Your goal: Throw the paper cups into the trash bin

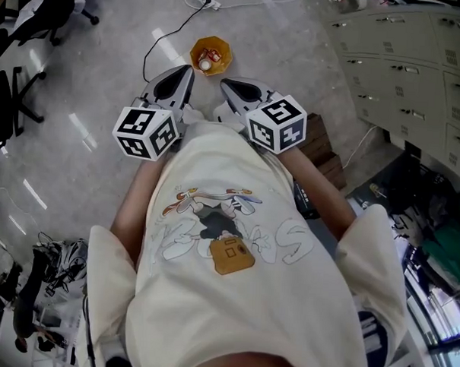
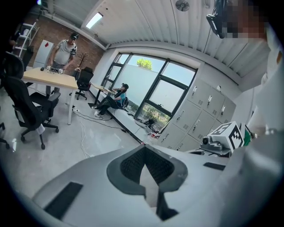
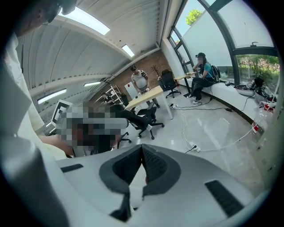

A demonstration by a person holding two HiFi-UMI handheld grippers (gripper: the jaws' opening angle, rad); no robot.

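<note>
Left gripper (image 1: 189, 69), right gripper (image 1: 225, 83), both closed, aim at trash bin (image 1: 210, 55) on floor (image 1: 105, 75)

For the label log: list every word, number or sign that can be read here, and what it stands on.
No text reads in full.
T-shirt: big outlined letters under a cartoon print, creased, not legible.
Marker cubes: black-and-white square codes, no words.
Red diamond sign by the brick wall: too small to read.

- Shirt (image 1: 235, 247): big outlined letters below a cartoon figure, too warped to read
- Red diamond sign (image 2: 46, 45) on a white cabinet (image 2: 42, 56) at 10 o'clock, left gripper view: no legible text
</note>
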